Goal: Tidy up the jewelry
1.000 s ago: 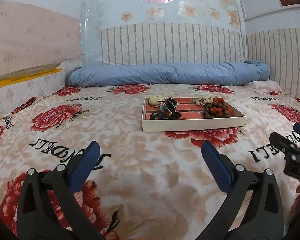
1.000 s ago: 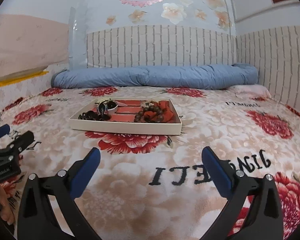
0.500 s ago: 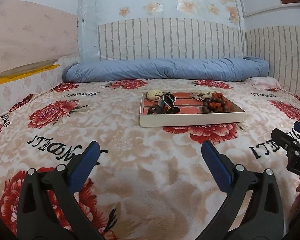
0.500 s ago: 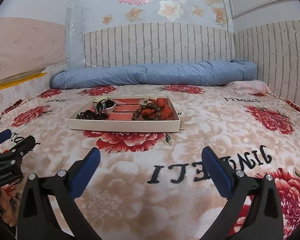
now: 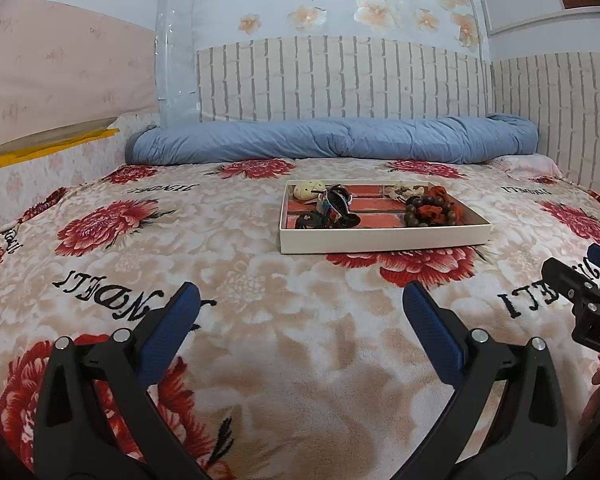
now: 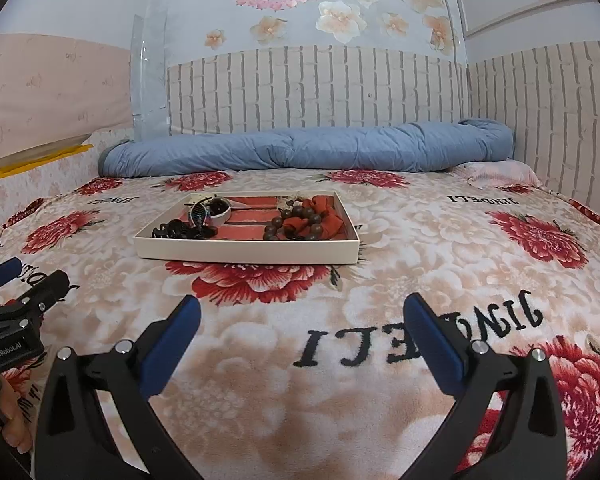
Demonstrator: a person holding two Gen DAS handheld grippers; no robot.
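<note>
On the floral blanket (image 5: 260, 320), nothing lies between each wide-spread, empty gripper (image 5: 300, 308) (image 6: 302, 314) and the jewelry tray (image 5: 384, 240).

Left tool (image 5: 300, 304) and right tool (image 6: 302, 316) hover side by side, jaws spread.

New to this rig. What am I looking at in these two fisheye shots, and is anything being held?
No robot here: a person holds a two-finger gripper in each hand, each with a camera looking along its fingers. One picture is from the left gripper, the other from the right gripper; each also catches the other gripper at its edge. Both are open and hold nothing. They hover over a flowered blanket on a bed. Ahead sits a shallow white tray with jewelry: brown beads, a red scrunchie and black pieces I cannot identify.
</note>
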